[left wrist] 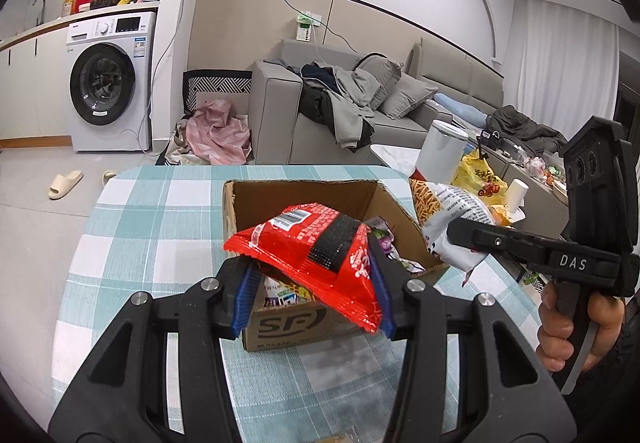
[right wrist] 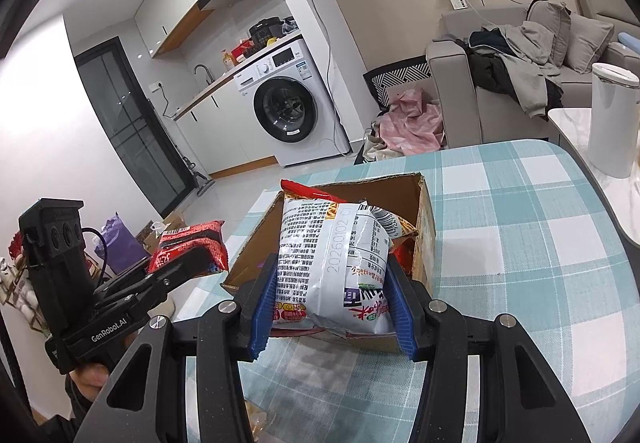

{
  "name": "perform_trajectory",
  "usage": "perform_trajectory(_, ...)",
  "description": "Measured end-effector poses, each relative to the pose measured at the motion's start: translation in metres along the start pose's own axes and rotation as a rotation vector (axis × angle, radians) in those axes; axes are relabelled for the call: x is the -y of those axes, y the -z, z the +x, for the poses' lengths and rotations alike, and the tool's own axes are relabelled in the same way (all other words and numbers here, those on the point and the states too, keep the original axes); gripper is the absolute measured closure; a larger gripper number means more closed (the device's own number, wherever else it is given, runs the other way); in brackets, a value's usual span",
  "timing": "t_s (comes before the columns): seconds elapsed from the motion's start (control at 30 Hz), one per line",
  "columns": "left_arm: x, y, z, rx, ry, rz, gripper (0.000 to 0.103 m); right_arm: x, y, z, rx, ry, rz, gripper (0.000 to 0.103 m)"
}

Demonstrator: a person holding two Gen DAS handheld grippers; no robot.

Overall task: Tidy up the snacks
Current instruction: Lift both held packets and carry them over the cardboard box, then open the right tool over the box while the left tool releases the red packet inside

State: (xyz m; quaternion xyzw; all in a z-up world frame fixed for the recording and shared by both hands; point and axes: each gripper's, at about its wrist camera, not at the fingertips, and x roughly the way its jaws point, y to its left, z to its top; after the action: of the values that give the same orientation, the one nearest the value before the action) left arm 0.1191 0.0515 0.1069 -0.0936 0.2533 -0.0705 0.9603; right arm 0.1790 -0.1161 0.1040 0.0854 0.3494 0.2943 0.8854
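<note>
**Both hands loaded over the box, sorting partly done**

From where I sit the job looks midway. The cardboard box (left wrist: 320, 323) sits centre frame in the left wrist view on the checked tablecloth (left wrist: 160, 223), and I can see several small packets (left wrist: 384, 243) already inside it, so some snacks are stowed. Two are in my grippers, not yet put down. At the bottom edge of the right wrist view something pale pokes out on the cloth, too cropped to identify; it may be more to sort.

Going left to right in the left wrist view: my left gripper (left wrist: 312, 283) fills the lower centre, its blue pads (left wrist: 246, 295) pinching the red packet (left wrist: 316, 247) from both sides, jaws closed to about the packet's width. The packet hangs above the box's near edge, its long axis running from lower right to upper left, barcode end pointing away from me, tilted flat-ish.

Further right, the right gripper (left wrist: 460, 235) clamps the white chip bag (left wrist: 448, 219) just past the box's right wall. In the right wrist view this white chip bag (right wrist: 332, 267) stands nearly upright between the pads, long axis bottom-to-top, red top seam pointing away, over the box (right wrist: 424, 243) opening.
</note>
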Motion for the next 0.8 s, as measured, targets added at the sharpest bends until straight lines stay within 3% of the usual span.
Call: perform_trajectory(0.8, -0.006, -0.013, 0.058, -0.031, -0.043, 0.019, 0.058, -0.003, -0.020, 0.035, -0.013, 0.028, -0.018, 0.053)
